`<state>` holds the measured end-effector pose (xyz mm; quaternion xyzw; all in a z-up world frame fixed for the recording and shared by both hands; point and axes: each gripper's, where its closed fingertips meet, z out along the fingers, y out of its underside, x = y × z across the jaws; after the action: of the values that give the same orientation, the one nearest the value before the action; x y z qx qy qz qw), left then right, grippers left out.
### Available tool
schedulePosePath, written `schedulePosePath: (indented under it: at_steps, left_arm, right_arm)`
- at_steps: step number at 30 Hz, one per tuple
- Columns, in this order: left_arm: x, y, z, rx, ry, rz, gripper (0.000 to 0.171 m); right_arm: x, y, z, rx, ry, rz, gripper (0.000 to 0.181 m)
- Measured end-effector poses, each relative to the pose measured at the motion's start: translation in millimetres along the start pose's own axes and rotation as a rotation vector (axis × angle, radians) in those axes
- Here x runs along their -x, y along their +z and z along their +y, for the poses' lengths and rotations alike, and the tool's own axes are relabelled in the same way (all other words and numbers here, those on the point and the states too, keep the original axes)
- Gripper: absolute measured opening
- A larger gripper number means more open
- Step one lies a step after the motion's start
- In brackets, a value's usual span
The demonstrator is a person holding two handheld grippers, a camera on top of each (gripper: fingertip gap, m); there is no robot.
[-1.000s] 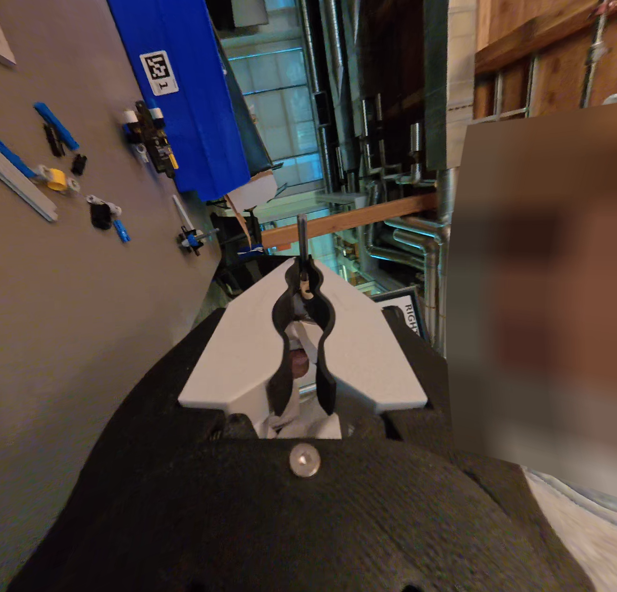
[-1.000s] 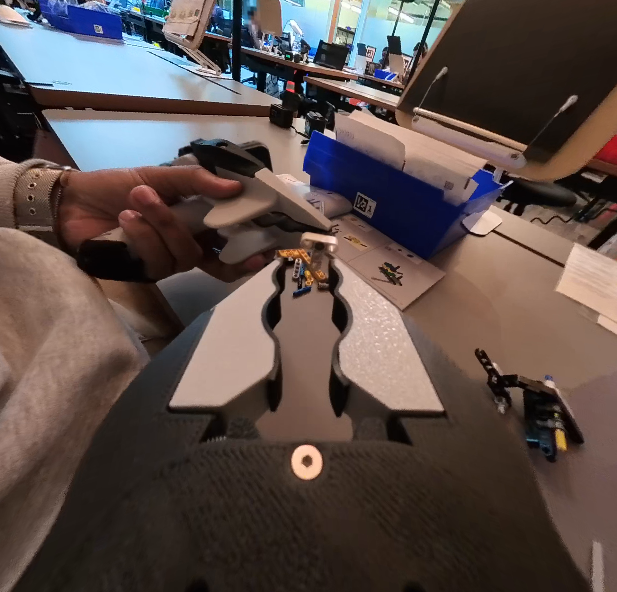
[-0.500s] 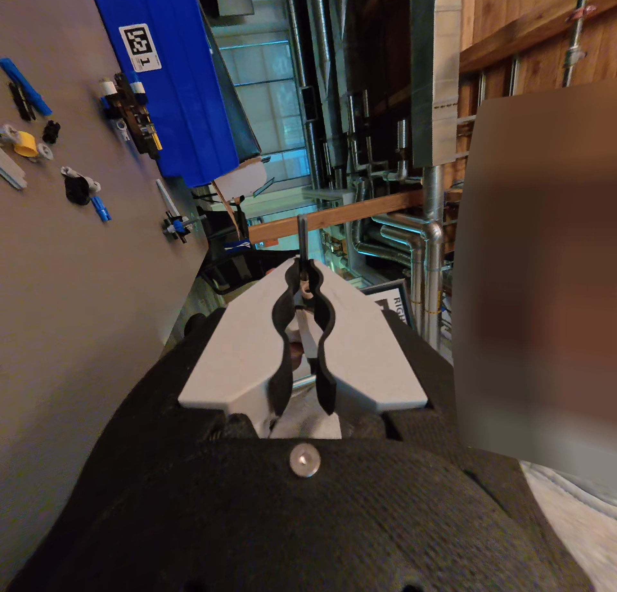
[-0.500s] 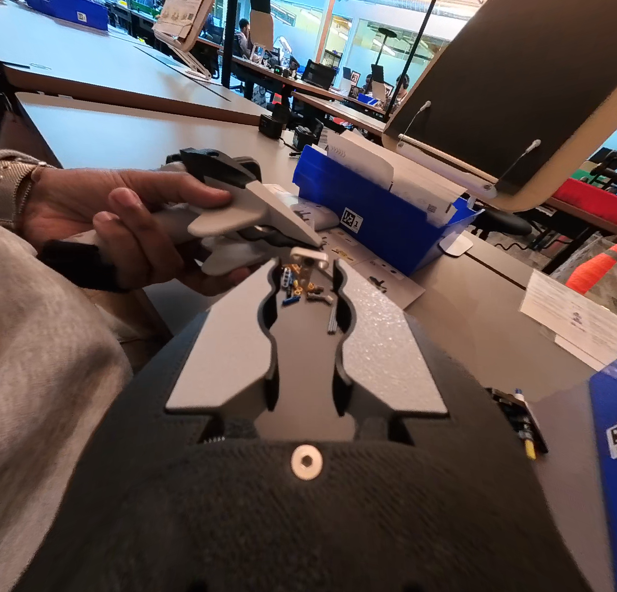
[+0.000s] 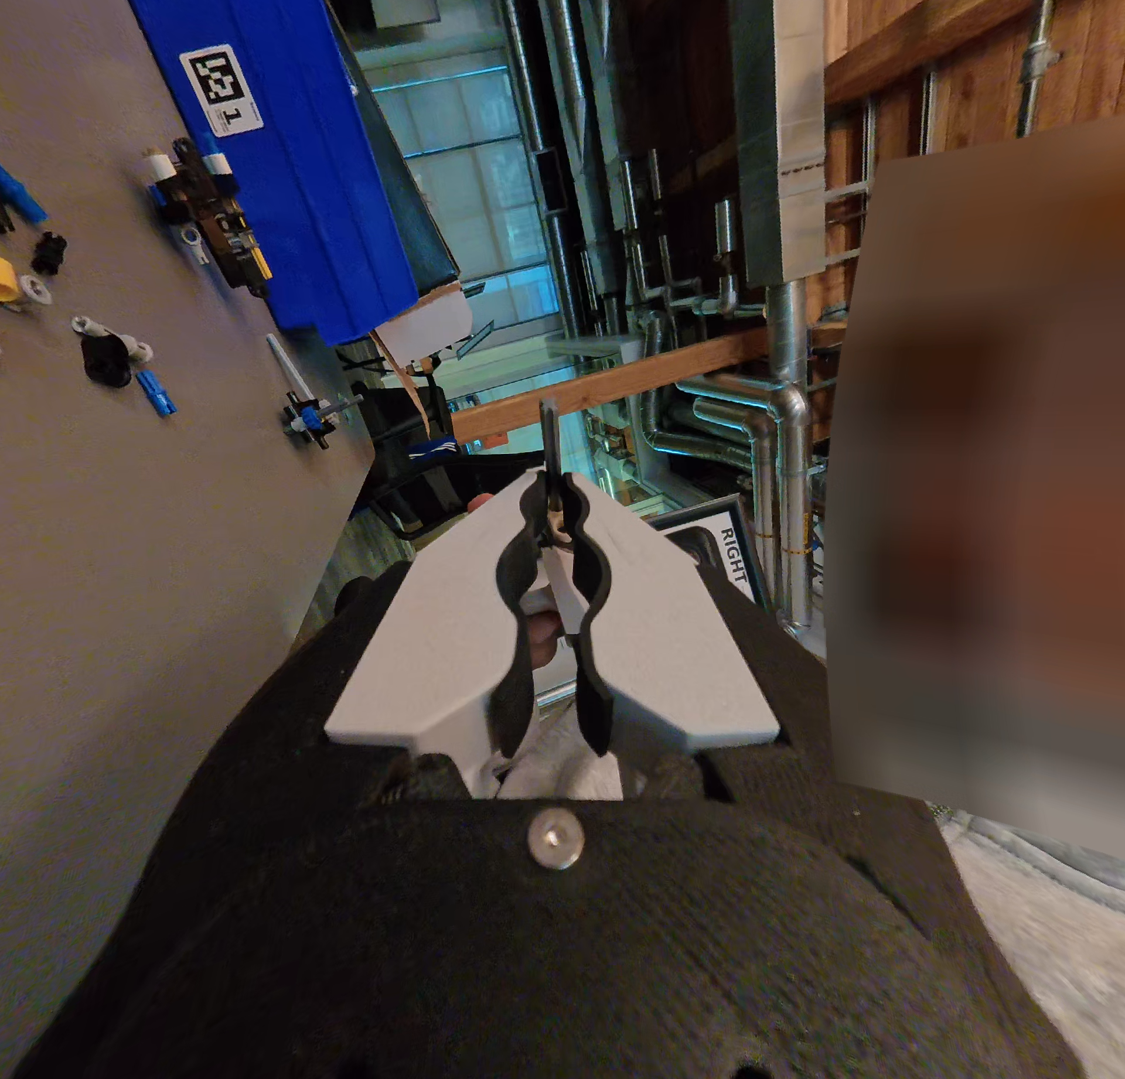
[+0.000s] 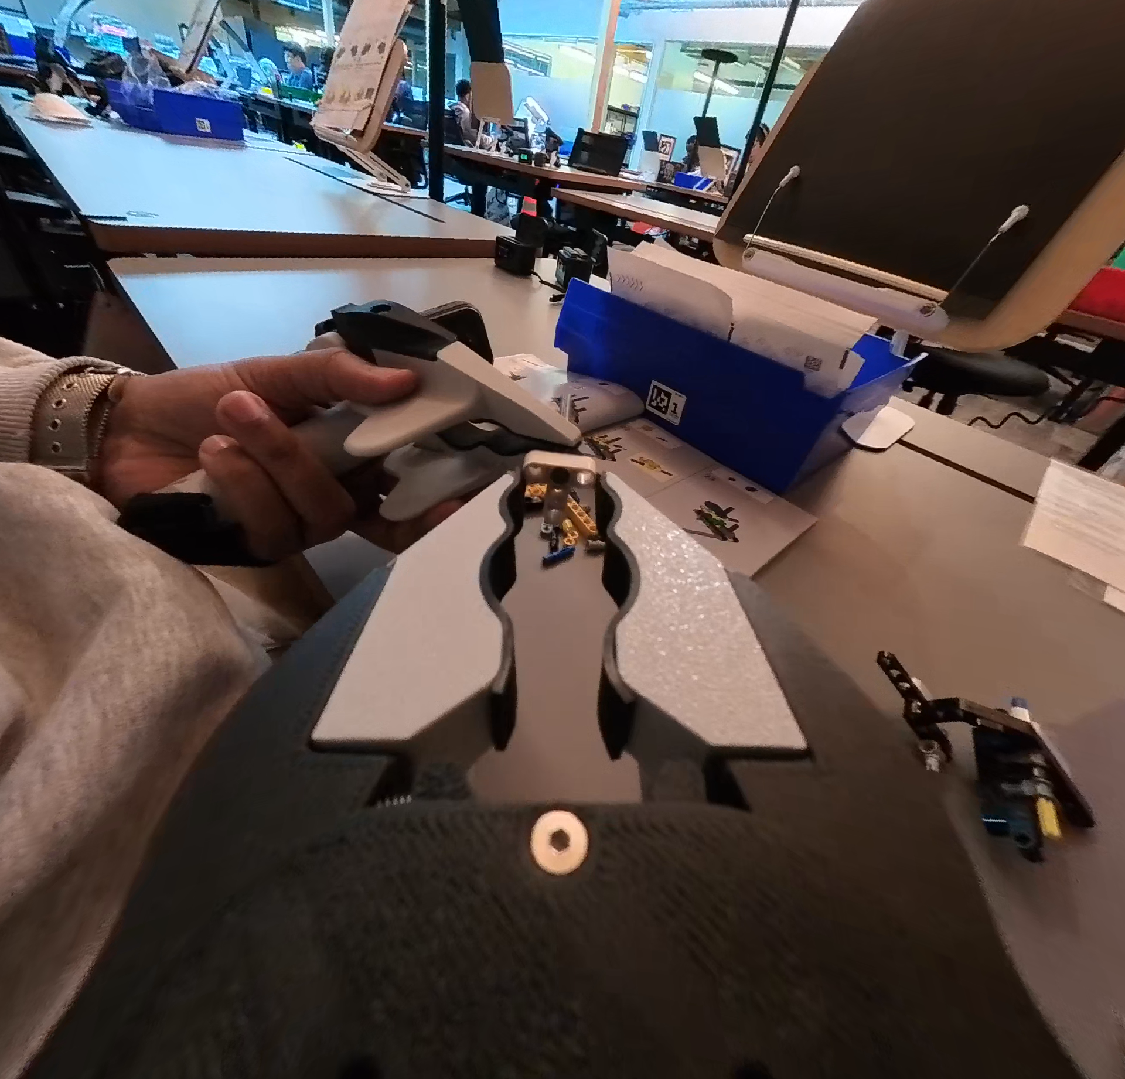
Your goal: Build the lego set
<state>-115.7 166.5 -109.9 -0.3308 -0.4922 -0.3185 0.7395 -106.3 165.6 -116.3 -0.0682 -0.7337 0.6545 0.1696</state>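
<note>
The left gripper (image 5: 553, 490) is clamped on a thin dark axle (image 5: 550, 435) that juts past its tips, up off the bench (image 5: 122, 563). The right gripper (image 6: 559, 471) pinches a small grey lego piece (image 6: 559, 470) across its tips, just beside the left gripper's tips. The blue bin (image 6: 724, 380) at the bench's far edge holds white paper sheets (image 6: 669, 295).

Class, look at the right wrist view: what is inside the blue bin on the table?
White folded paper or card sticks up out of the blue bin. Anything lower down is hidden by the bin's front wall.
</note>
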Motion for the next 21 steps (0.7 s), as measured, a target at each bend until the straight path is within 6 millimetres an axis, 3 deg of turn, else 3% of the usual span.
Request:
schedulePosePath:
  at_steps: [4, 8, 11, 15, 21]
  left_arm:
    - [3.1, -1.0, -2.0, -0.010, -0.015, -0.006, 0.002]
    - [8.0, -5.0, -11.4, -0.045, 0.011, -0.040, 0.035]
    - [11.6, 1.6, -8.5, -0.010, 0.104, -0.098, 0.043]
    - [23.7, 25.3, 8.1, 0.130, 0.318, -0.231, 0.049]
    - [65.3, 78.2, 29.9, 0.428, 0.792, -0.487, 0.056]
  right_arm:
    - [-1.0, -0.1, 0.4, 0.000, 0.019, -0.006, 0.021]
    - [-14.4, -9.2, -10.4, -0.030, 0.056, 0.021, 0.022]
    - [-36.1, -24.4, -15.1, -0.003, 0.048, 0.084, 0.022]
    - [-79.4, -60.7, -9.4, 0.097, 0.023, 0.238, 0.021]
    - [-131.4, -114.9, 15.8, 0.259, 0.049, 0.446, 0.022]
